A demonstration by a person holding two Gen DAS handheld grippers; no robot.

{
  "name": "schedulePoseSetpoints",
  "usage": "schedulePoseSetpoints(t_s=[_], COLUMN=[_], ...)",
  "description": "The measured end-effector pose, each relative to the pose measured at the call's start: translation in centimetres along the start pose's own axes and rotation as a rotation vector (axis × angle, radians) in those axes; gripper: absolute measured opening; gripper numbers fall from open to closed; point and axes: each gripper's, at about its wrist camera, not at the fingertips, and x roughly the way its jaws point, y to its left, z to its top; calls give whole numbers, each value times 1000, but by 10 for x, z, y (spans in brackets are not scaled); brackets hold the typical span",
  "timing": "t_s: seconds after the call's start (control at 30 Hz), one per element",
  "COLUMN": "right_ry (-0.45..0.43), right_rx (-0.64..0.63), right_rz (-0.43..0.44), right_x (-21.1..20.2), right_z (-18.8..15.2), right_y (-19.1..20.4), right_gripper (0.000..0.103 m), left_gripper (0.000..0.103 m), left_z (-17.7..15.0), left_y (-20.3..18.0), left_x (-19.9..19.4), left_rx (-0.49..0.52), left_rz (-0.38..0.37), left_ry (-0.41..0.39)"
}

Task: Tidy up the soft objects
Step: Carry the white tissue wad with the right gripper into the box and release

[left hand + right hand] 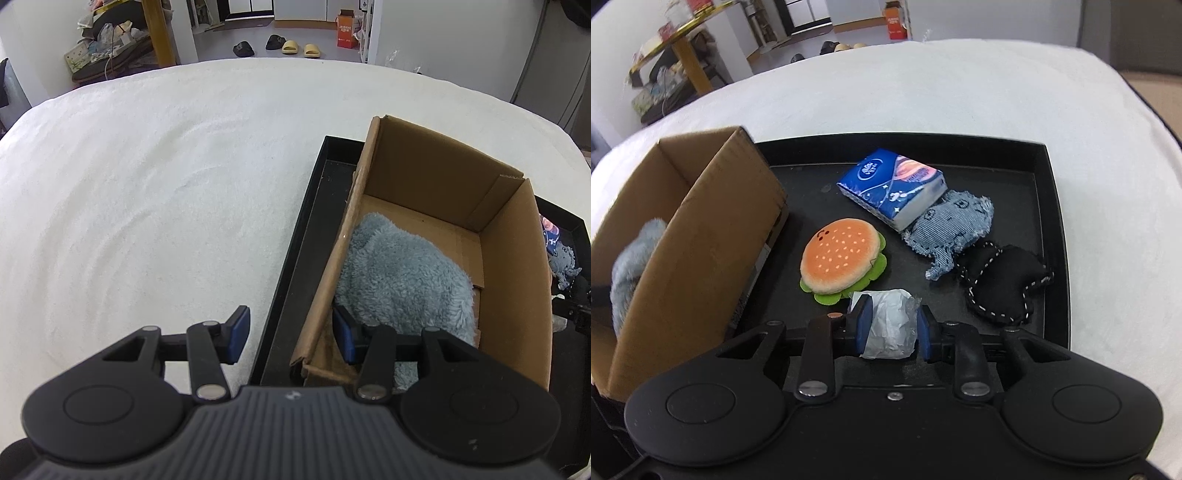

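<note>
My right gripper (892,330) has both blue pads against the sides of a crumpled white bundle (890,317) at the near edge of the black tray (1051,221); its jaws are still closing on it. On the tray lie a burger plush (842,254), a blue tissue pack (892,184), a denim plush (951,225) and a black stitched plush (1001,284). A cardboard box (513,258) holds a fluffy grey cloth (402,273). My left gripper (291,332) stands open astride the box's left wall, one finger inside by the cloth, the pads apart from the wall.
The tray and box rest on a white fluffy cover (147,184) with wide room to the left and beyond. Far off on the floor are slippers (295,47), an orange carton (347,31) and a cluttered low table (107,40).
</note>
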Motion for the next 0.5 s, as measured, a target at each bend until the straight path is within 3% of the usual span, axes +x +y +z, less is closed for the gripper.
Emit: schedulePoseSetpoints(t_s=[0.5], right_ry=[-35], right_rx=[-73], right_rz=[-49], right_x=[-22], right_z=[-7], right_y=[18], right_gripper=[15], left_gripper=[47], left_z=[-4], left_y=[4], left_x=[-6], left_rx=[-31], left_rz=[1], left_ry=[-5])
